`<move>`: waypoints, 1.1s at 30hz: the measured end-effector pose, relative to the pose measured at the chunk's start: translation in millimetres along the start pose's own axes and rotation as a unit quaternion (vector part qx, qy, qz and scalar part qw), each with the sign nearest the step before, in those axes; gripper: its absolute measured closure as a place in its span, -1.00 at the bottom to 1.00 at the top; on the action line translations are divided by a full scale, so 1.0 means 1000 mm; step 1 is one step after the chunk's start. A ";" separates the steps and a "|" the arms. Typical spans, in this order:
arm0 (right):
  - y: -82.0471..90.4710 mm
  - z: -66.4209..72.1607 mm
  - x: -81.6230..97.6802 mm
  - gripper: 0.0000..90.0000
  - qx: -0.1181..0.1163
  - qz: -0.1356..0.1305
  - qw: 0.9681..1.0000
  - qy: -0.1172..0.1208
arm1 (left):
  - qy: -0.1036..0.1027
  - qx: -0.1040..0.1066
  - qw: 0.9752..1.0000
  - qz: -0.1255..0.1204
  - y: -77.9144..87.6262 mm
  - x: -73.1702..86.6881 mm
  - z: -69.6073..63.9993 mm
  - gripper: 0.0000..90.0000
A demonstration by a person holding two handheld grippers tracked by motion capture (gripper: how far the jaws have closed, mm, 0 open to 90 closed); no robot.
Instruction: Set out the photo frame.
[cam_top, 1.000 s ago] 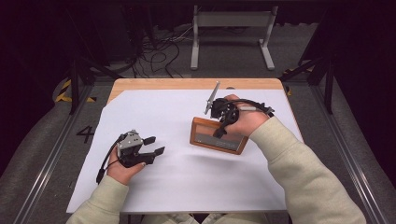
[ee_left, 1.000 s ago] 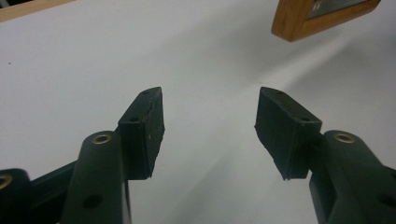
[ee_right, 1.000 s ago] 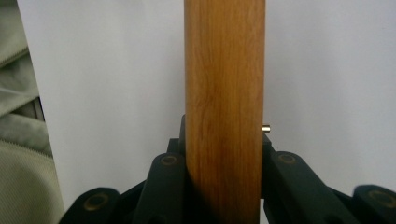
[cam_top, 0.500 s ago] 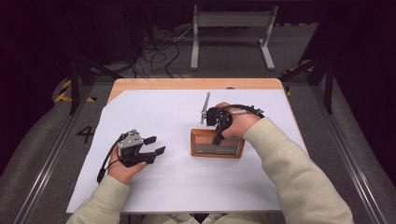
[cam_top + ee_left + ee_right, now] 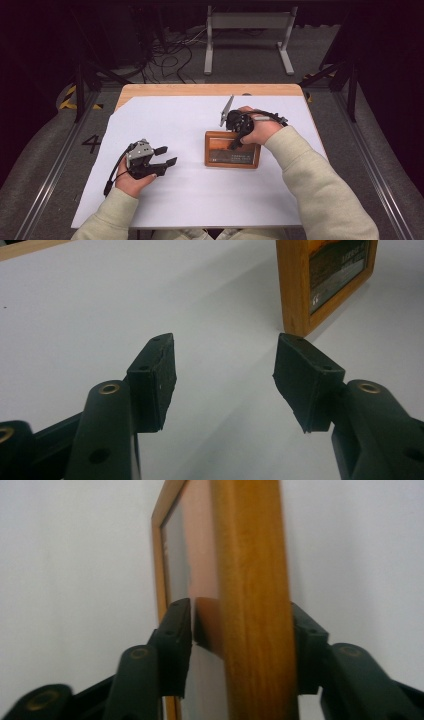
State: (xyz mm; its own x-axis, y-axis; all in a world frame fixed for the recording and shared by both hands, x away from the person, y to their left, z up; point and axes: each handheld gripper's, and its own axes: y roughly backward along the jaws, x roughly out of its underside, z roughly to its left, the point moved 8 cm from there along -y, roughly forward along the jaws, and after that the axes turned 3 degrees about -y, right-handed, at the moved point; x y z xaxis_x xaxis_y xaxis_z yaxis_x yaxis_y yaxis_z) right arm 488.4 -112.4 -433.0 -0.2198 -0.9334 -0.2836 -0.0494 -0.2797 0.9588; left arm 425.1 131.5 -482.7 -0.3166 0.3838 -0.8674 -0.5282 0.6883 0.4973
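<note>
Right gripper (image 5: 235, 142) sits over the top edge of a small rectangular wooden picture frame with a dark landscape print (image 5: 232, 149), jaws straddling the frame's rim. Its jaws have just been opening. In the right gripper view the frame (image 5: 250, 605) is between them: one pad close against the wood, the other showing a thin gap at the glass side, so the grip looks released rather than pressing. Frame lies near-flat on the white paper-covered surface (image 5: 190, 200), long axis running across the table, right of centre. Right hand is on it, so clearly the nearer arm.

Left gripper (image 5: 160, 156) rests well apart to the frame's left, jaws wide and empty, pointing toward the frame; the left gripper view shows the frame's corner (image 5: 300, 285) ahead and to its right.

Surface: white sheet over a light wood tabletop (image 5: 200, 90), otherwise bare. Room is dark, with black cables (image 5: 165, 55) on the grey floor and a grey metal stand (image 5: 247, 30) behind the table.

Likely next: right gripper lifts straight off.
</note>
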 end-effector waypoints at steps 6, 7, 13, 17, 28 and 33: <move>0.011 -0.004 0.001 -0.15 0.032 -0.056 0.998 -0.026 | 0.002 0.000 1.000 0.000 0.001 0.000 0.000 -0.07; 0.022 -0.005 0.004 -0.24 0.059 -0.096 0.993 -0.037 | 0.001 0.001 1.000 0.000 0.002 0.000 0.000 -0.08; 0.051 0.004 0.029 -0.50 0.122 -0.207 0.966 -0.092 | 0.001 0.003 1.000 -0.002 0.009 -0.001 -0.005 -0.14; 0.065 0.014 0.068 -0.61 0.156 -0.278 0.937 -0.144 | 0.008 0.000 1.000 -0.008 0.017 -0.001 -0.006 -0.18; 0.052 0.040 0.161 -0.72 0.184 -0.355 0.884 -0.242 | 0.023 -0.010 0.999 -0.031 0.033 0.002 -0.006 -0.24; 0.037 0.044 0.181 -0.76 0.203 -0.365 0.874 -0.250 | 0.040 -0.008 0.998 -0.038 0.034 0.004 -0.006 -0.24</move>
State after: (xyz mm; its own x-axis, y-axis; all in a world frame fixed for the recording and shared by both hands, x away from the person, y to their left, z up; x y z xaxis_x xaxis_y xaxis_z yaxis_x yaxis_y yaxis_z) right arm 403.6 -281.8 -448.4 -0.3788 -0.2965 -0.8767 -0.6728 -0.5622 0.4809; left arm 401.7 152.7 -469.4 -0.3361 0.2805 -0.8991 -0.5649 0.7038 0.4307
